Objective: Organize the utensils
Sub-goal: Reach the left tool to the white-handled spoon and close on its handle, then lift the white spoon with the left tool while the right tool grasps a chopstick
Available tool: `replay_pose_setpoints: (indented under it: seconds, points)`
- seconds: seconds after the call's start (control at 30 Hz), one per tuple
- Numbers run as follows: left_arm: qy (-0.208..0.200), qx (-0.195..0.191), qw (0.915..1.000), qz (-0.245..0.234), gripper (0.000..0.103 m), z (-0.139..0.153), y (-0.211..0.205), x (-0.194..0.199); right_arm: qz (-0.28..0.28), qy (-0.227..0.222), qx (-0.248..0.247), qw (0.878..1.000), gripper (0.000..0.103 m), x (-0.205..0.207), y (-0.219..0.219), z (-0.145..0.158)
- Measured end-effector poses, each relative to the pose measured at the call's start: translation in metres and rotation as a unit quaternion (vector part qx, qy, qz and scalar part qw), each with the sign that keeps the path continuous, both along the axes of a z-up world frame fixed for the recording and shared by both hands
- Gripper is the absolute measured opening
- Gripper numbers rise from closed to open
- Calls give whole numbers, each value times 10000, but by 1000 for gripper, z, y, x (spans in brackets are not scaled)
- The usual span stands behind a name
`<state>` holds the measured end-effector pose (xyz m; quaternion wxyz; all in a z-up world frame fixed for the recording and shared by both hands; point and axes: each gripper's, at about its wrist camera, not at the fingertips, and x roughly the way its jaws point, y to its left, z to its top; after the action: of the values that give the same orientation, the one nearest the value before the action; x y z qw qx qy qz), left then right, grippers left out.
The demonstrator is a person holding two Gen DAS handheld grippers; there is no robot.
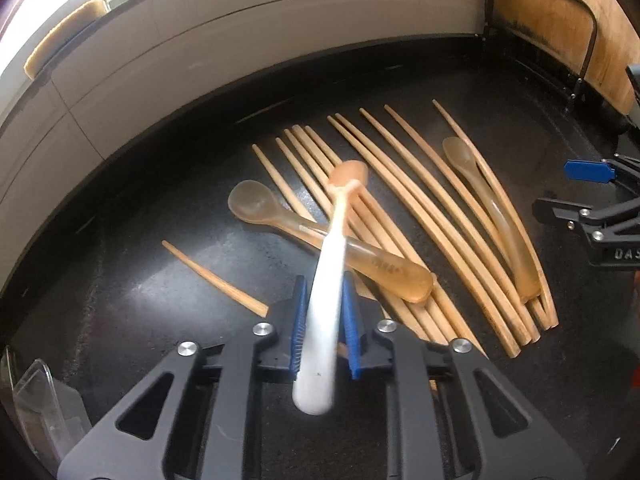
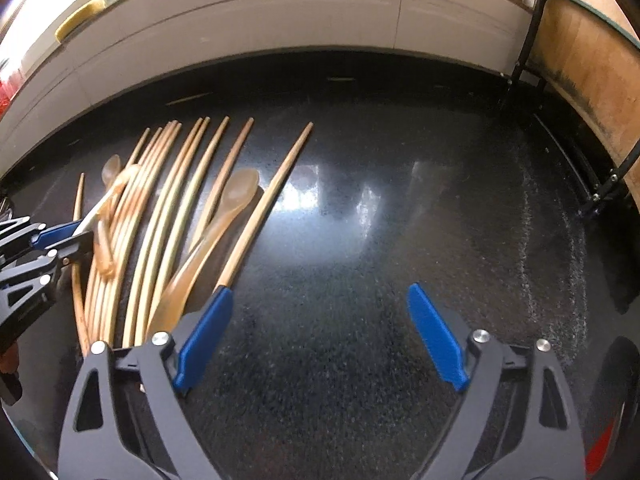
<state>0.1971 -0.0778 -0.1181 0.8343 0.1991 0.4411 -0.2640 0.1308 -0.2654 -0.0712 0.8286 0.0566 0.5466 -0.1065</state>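
Left gripper clamped tight on the white handle of a spoon, blue pads pressing both sides; its orange bowl end is tilted up over the pile, blurred. Right gripper spread wide, nothing between its fingers, hovering over a bare stretch of the black worktop just beside the outermost chopstick. Wooden chopsticks lie loosely side by side mid-worktop, tips toward the back edge by the white wall. One translucent amber spoon lies across them under the held spoon; another amber spoon rests among the chopsticks nearer the right gripper. A single chopstick lies apart on the other side of the pile.
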Motion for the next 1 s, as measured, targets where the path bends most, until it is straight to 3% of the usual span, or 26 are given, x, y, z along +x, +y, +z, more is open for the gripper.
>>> replay_pose_setpoints:
  seconds: [0.1,0.3,0.4,0.57,1.0]
  points:
    - [-95,-53,9997,219,14,4,3,-2,-30,65,72,9999,81,4,2,-4]
    - [-141,-527,9945,890,14,27,23,-9,-79,175,-5,9998,80,20,13,-8]
    - [-123,-611,9905,1223,14,33,30,-15,-179,91,46,9998,70,22,15,-3]
    - [29,-830,9815,1726,14,39,46,-25,-108,136,-53,9998,70,30,26,1]
    - [6,-723,9783,1942,14,43,49,-37,-170,218,-100,9996,70,29,37,-8]
